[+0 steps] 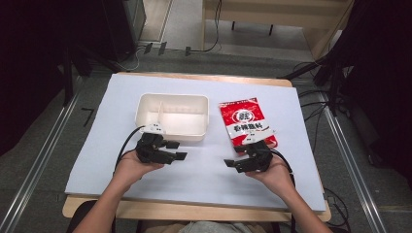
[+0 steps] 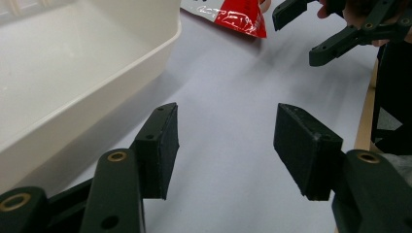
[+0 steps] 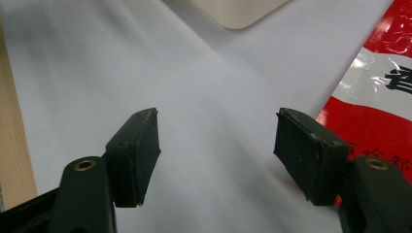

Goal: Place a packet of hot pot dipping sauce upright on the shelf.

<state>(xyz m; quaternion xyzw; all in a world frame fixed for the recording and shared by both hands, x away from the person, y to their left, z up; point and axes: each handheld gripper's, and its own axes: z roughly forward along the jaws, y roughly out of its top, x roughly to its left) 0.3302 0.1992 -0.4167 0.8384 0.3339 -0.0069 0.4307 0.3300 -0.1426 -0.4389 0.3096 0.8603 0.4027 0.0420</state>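
Now your left gripper hovers with jaws spread and empty, just in front of the white divided tray. Your right gripper, equally spread and empty, sits at the near edge of the red seasoning packet lying right of the tray.

The red packet runs off the right edge — its print perhaps too small to read.

White plastic tray just beyond the left hand-held gripper, red printed pouch beside the right hand-held gripper, white-covered counter beneath both.
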